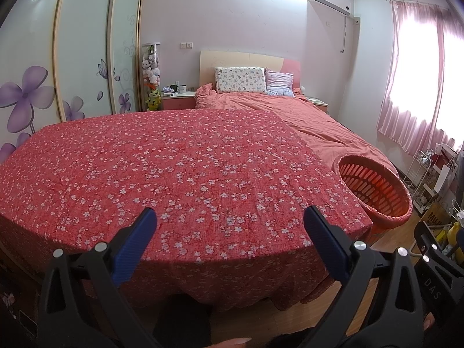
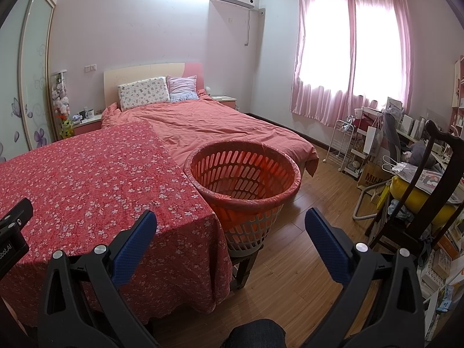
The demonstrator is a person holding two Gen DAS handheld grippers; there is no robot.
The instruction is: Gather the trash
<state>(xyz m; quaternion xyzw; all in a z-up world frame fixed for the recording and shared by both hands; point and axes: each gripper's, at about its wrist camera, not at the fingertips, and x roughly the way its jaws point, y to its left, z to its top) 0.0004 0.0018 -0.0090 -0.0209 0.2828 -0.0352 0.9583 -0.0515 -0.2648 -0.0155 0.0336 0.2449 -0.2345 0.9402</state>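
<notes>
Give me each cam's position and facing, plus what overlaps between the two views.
Left wrist: sits behind the open left gripper, facing across the floral-cloth table toward the bed's headboard; the person's dark-clad leg shows at the bottom, and part of the other gripper at the right edge.
Right wrist: sits behind the open right gripper, aimed at the red-lined laundry basket and wood floor; a knee shows below.
Shared: table, basket, bed, pillows, air conditioner, pink curtains.
</notes>
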